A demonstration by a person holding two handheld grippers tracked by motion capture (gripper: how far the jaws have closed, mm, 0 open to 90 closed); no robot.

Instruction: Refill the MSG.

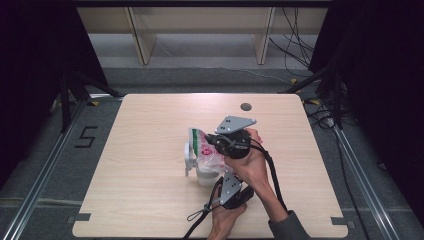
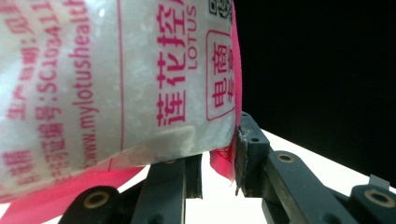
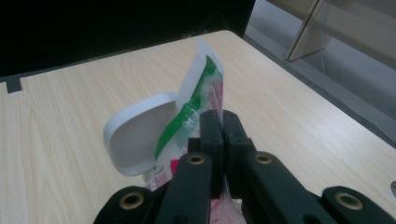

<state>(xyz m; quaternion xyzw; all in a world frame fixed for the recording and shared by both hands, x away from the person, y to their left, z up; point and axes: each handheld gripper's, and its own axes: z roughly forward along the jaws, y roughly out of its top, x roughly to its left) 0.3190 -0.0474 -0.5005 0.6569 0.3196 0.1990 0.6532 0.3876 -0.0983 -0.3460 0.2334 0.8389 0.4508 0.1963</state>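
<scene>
High view: on the pale wood-grain bench (image 1: 150, 150) we see both hands near the middle, toward the near edge. The right claw (image 1: 216, 141), with a grey three-cornered plate on top, sits at the upper end of a clear plastic bag with pink and green print (image 1: 206, 150). The left claw (image 1: 220, 175) comes up from below, at the bag's lower part. Just beside the bag, on its left, stands a white plastic container (image 1: 192, 162); the bag hangs over it, contact unclear.

Left gripper view: we note the bag (image 2: 116, 84), full of white grains and printed in pink lettering, bulging above the jaws. The left claw (image 2: 217, 161) stands partly open with the bag's pink bottom seam between its pads; the right-hand pad touches the seam.

Right gripper view: the right claw (image 3: 222, 128) is closed tight on the bag's top edge (image 3: 201, 88), by the green strip. Behind it the white container (image 3: 137, 135) shows its open hollow.
</scene>
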